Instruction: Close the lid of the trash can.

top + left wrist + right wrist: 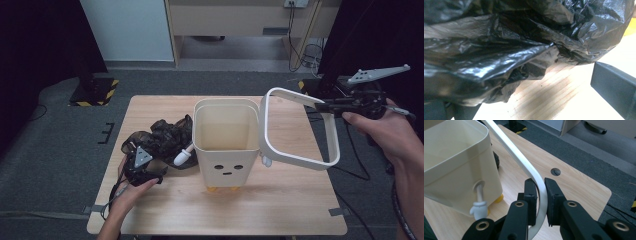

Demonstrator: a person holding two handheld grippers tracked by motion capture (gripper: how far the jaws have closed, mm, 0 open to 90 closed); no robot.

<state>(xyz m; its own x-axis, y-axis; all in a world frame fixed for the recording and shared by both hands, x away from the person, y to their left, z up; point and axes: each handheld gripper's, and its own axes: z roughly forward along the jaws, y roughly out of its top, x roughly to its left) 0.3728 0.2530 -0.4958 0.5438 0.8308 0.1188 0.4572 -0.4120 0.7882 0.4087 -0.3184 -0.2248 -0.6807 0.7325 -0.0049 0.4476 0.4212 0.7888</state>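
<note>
A cream bin (225,145) with a small face on its front stands mid-table, its top uncovered. My right gripper (325,106) is shut on the bin's white rim ring (300,159) and holds it tilted in the air beside the bin's right side. In the right gripper view the ring (519,155) runs between the pads of that gripper (541,187), with the bin (456,157) to the left. A crumpled black plastic bag (165,135) lies left of the bin. My left gripper (147,162) rests at the bag's near edge, open; its view shows the bag (511,37) draped above its wide-apart jaws.
The wooden table (280,210) has bare room in front of and right of the bin. A small white arm with a hand (479,207) sticks out of the bin's side. A cable hole (555,171) sits near the table's corner. Dark carpet surrounds the table.
</note>
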